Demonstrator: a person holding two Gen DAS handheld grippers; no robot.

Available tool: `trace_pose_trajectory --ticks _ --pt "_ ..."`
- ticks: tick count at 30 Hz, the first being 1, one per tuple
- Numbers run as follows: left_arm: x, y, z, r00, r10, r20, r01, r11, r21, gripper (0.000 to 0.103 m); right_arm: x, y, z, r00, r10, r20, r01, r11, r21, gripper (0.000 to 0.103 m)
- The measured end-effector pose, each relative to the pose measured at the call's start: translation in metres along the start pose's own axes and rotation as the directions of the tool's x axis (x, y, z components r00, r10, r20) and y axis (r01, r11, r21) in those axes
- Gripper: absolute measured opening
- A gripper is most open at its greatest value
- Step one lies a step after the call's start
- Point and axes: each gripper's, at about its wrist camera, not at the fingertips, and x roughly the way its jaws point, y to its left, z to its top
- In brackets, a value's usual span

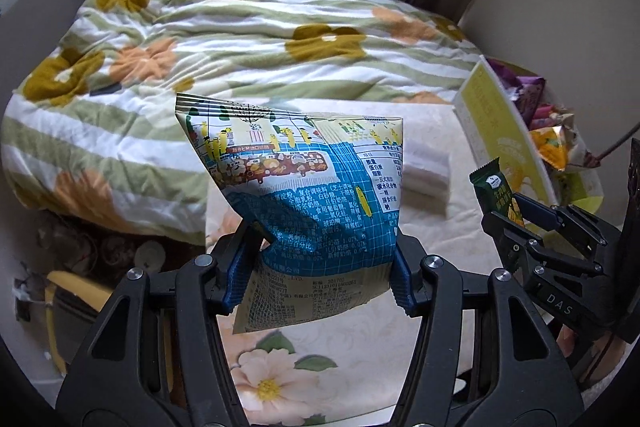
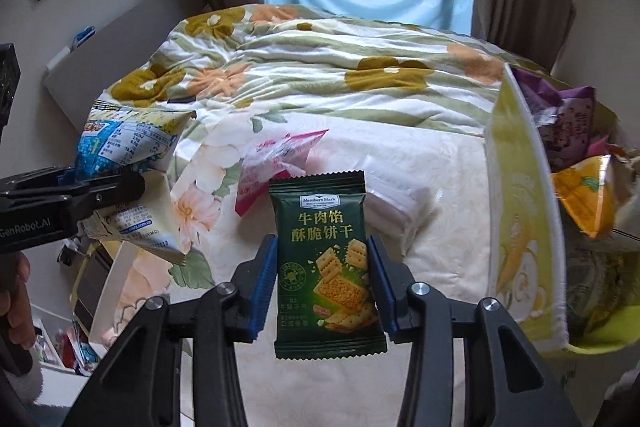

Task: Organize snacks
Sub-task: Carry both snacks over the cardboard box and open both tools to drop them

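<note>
- My left gripper (image 1: 320, 263) pinches a puffy blue-and-cream foil snack bag printed with corn cartoons (image 1: 296, 195) — both blue pads (image 1: 240, 271) press into its lower half, and the bag stands upright, clear of the bed.
- Under it lies the cream bedsheet with peach flowers (image 1: 360, 347); farther back, a rumpled quilt with green stripes and mustard and orange blossoms (image 1: 224, 39).
- In the middle of the sheet rest a pink-and-clear plastic wrapper (image 2: 276, 163) and, just right of it, a soft white packet (image 2: 396, 203).
- My right gripper (image 2: 323, 279) is clamped on a small dark green biscuit packet with gold lettering (image 2: 326, 259), held upright above the sheet.
- At the far right stands a yellow-green fabric storage bin with white trim (image 2: 520, 227) — purple (image 2: 568, 115) and orange (image 2: 584, 195) snack packs sit inside.
</note>
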Motion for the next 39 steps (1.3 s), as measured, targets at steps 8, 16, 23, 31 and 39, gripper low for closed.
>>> trace_pose_trajectory --ticks 8,16,23,31,39 --pt "-0.027 -0.086 0.056 0.984 -0.154 0.09 0.145 0.985 0.099 0.054 -0.082 -0.071 0.025 0.99 -0.092 0.107 0.079 0.989 0.122 0.041" --pt "-0.01 -0.201 0.102 0.96 -0.258 0.114 0.243 0.962 0.128 0.054 -0.126 -0.173 0.044 0.977 -0.141 0.163 0.113 0.979 0.169 0.041" --pt "0.042 -0.31 0.133 0.955 -0.291 0.063 0.278 0.946 0.164 0.054 -0.139 -0.255 0.05 0.972 -0.15 0.182 0.116 0.976 0.184 0.041" --pt "0.106 -0.388 0.149 0.965 -0.261 -0.031 0.262 0.952 0.156 0.062 -0.133 -0.323 0.053 0.982 -0.131 0.137 0.101 0.973 0.208 0.041" --pt "0.109 -0.385 0.147 0.982 -0.187 -0.009 0.187 0.973 0.135 0.103 -0.121 -0.342 0.046 0.99 -0.087 0.11 0.061 0.974 0.22 0.041"
